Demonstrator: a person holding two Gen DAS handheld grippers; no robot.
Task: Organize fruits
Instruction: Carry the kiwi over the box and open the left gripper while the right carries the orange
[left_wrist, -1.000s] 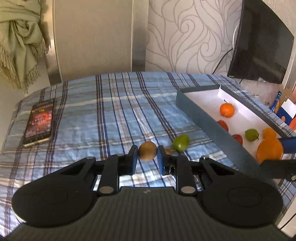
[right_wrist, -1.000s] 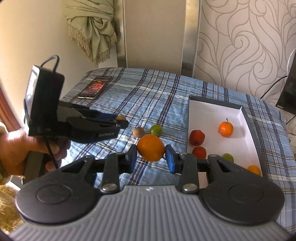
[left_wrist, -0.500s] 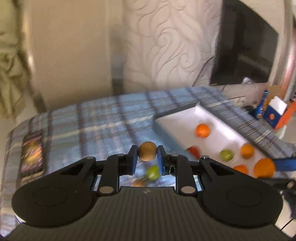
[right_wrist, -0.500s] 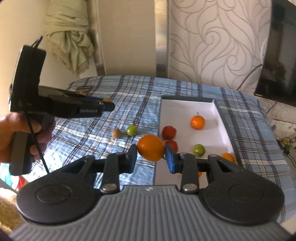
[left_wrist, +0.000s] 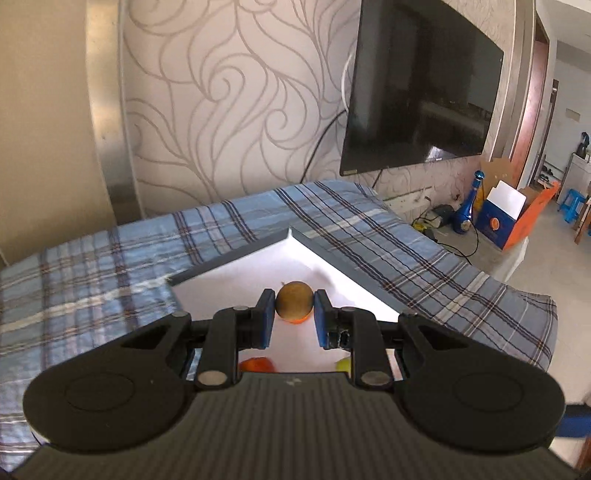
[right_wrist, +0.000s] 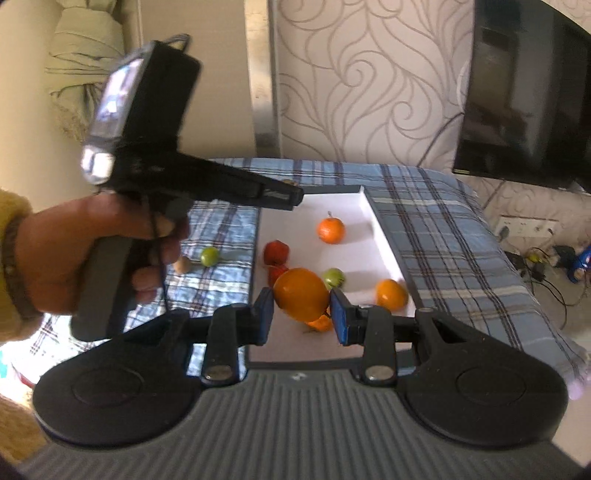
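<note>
Fruits mostly lie in the white, grey-walled shallow box (right_wrist: 384, 236) on the plaid-covered desk (right_wrist: 443, 221); a green lime (right_wrist: 209, 256) and brown fruit (right_wrist: 182, 264) remain outside. Left hand-held gripper (left_wrist: 294, 314) clamps a brown kiwi (left_wrist: 294, 305), right hand-held gripper (right_wrist: 302, 312) an orange (right_wrist: 301, 294), both over the box. Nothing blocks release.

A tray (right_wrist: 384, 236) holding several fruits (right_wrist: 331, 229) sits on a cloth-covered table (right_wrist: 436, 221), two more fruits (right_wrist: 209, 256) lying just left of it, a television (right_wrist: 524, 92) behind.
</note>
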